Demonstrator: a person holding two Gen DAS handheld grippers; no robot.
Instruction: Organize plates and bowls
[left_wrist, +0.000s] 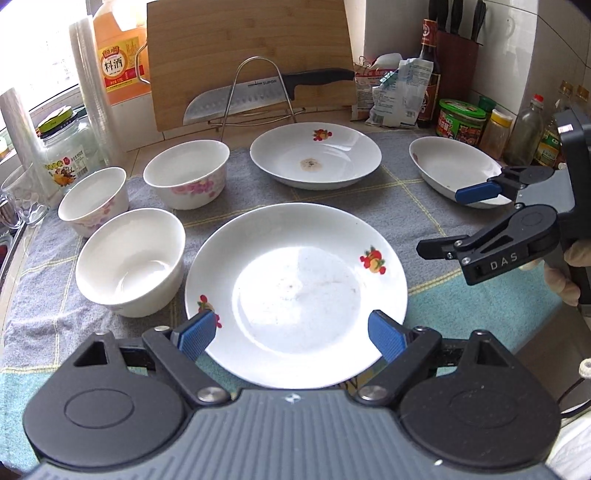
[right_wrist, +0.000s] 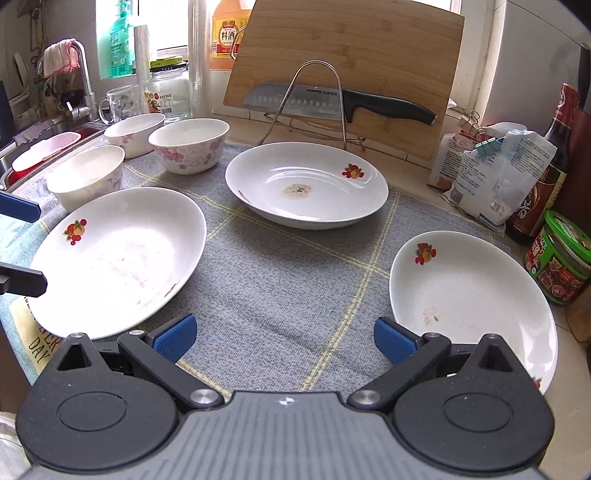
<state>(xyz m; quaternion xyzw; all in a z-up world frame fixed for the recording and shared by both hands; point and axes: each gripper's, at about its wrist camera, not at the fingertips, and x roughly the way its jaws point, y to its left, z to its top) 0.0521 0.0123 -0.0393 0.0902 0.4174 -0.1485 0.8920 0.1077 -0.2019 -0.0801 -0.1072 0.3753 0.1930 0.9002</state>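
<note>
The near plate (left_wrist: 295, 295) lies flat on the grey checked cloth (left_wrist: 406, 206) that covers the desk, directly below the left claw (left_wrist: 291, 334), whose blue pads stand wide over the plate's near rim, gripping nothing. Three bowls sit to its left: a plain white bowl (left_wrist: 129, 258) just beside it and two flowered bowls (left_wrist: 186, 173) behind. A second plate (left_wrist: 316, 155) lies further back, a third plate (left_wrist: 454, 168) to the right.

The left wrist view shows the right claw (left_wrist: 447, 218) from the side, jaws apart, hovering near that third plate. The right wrist view alone shows the sink and tap (right_wrist: 83, 88) at far left, and its own claw (right_wrist: 284, 338) wide over bare cloth, between the near plate and the third. Both views show the cutting board (left_wrist: 251, 55) and knife (left_wrist: 266, 92) behind.
</note>
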